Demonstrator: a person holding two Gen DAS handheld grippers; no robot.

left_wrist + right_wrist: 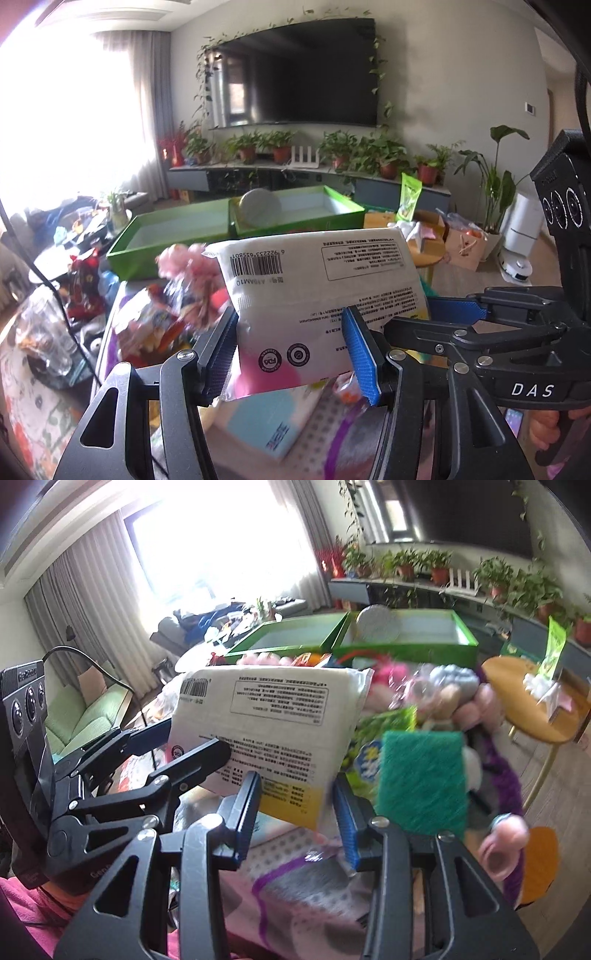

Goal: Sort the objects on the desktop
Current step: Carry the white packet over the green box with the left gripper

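My left gripper (291,350) is shut on a white packet (317,291) with a barcode and printed text, and holds it above the cluttered desktop. The same packet (266,723) shows in the right wrist view, gripped by the left gripper (207,749) from the left. My right gripper (295,812) is open, its blue-padded fingers on either side of the packet's lower yellow corner; whether they touch it I cannot tell. A green scouring sponge (424,779) lies just right of it. Two green trays (177,236) (310,210) stand behind; the right one holds a round grey lid (260,210).
Pink plush toys and wrapped snacks (177,295) pile up on the desk at left. A purple-patterned cloth (303,893) lies under the grippers. A round wooden side table (532,705) with a green packet stands at right. A TV and potted plants fill the back wall.
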